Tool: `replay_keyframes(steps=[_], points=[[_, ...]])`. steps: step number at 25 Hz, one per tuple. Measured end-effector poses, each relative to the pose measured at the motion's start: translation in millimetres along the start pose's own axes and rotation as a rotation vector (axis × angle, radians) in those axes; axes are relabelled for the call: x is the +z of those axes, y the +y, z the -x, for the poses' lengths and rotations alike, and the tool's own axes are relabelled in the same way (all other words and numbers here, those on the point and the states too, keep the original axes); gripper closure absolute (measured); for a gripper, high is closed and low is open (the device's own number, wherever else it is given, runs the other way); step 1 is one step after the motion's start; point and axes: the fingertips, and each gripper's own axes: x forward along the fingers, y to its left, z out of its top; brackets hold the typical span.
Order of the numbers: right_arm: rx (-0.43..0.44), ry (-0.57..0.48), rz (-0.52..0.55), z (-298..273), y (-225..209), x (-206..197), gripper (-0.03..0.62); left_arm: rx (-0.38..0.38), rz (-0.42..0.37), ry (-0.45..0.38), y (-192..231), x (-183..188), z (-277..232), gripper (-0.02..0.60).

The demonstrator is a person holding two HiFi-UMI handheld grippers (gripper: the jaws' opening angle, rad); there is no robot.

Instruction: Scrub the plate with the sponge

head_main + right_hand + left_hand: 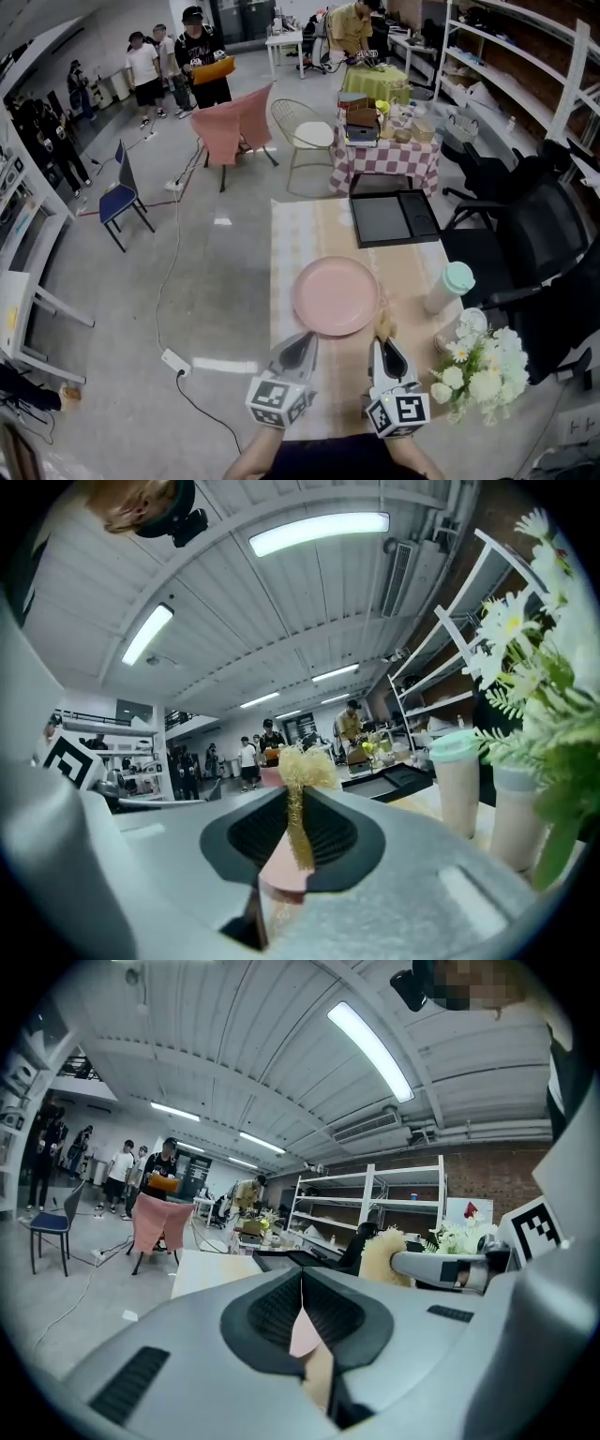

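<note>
Pink plate (pixel 336 295) — left hand-held gripper (pixel 308 338) pinches its rim, right hand-held gripper (pixel 382 343) clamps sponge (pixel 384 325) alongside.

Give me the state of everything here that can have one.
plate: flat on the table, empty.
sponge: pinched in the right gripper, at the plate's near rim.
left gripper: shut, empty, by the plate's near rim.
right gripper: shut on the sponge.
tumbler: upright, lid on.
black tray: empty.

No legible text or labels.
</note>
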Motion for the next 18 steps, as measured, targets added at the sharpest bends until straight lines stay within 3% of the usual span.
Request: replay_keyframes(steps=[18], points=[[-0.001, 0.023, 0.05, -1, 4, 2, 0.545, 0.001, -0.023, 0.036, 0, -12, 4, 0.571]])
